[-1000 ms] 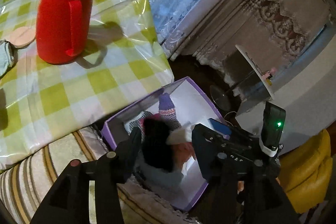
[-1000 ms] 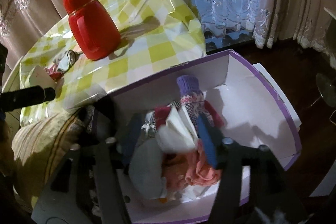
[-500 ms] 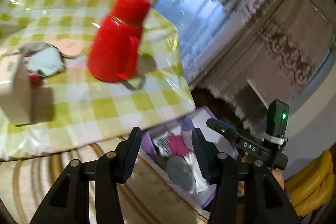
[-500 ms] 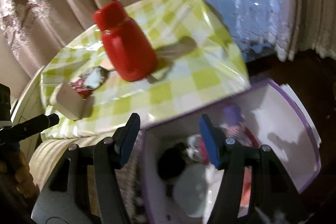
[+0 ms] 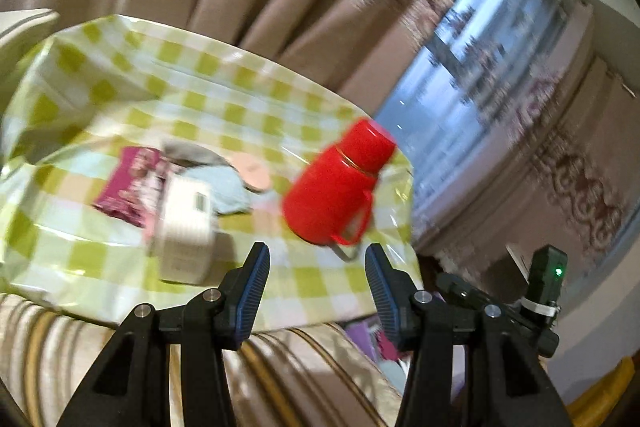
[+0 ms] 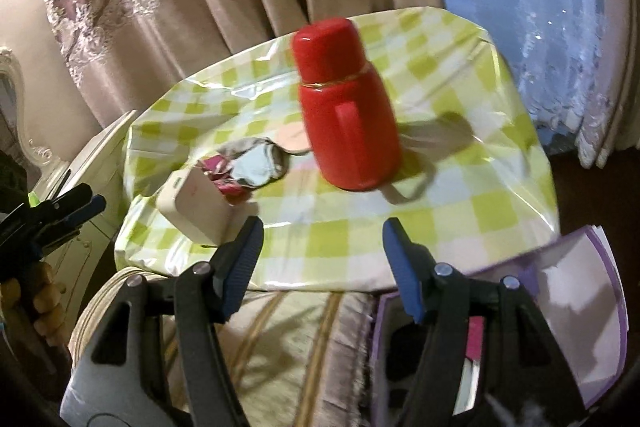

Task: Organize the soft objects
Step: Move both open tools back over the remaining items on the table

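Both of your grippers have lifted away from the box and swung up toward the table; a second ago the pile of soft things sat right between the jaws, and now only tablecloth shows there.

Your left gripper (image 5: 316, 269) has its jaws parted with nothing between them. Straight past the gap lies the checked table (image 5: 200, 99). One red flask (image 5: 340, 183) stands just beyond the right jaw. One white box-like block (image 5: 184, 231) sits beyond the left jaw, and past it lie one pale blue cloth (image 5: 228, 187), one magenta packet (image 5: 128, 183) and one pink round disc (image 5: 252, 171), all bunched close together. Below the jaws runs a striped cushion (image 5: 300, 367). Off to the right of the right jaw you can see your other gripper.

Your right gripper (image 6: 322, 247) is opening its jaws, and nothing is between them. The flask (image 6: 348, 123) stands beyond the gap, nearer the right jaw. The block (image 6: 196, 211) is just beyond the left jaw, with the cloth (image 6: 256, 167), packet (image 6: 220, 171) and disc (image 6: 292, 141) behind it. One purple-edged box (image 6: 580, 307) sits under and to the right of the right jaw, off the table, beside the cushion (image 6: 280, 339). Dark and red soft things lie in it, too hidden by the jaw to count. Your left gripper shows at the far left edge.
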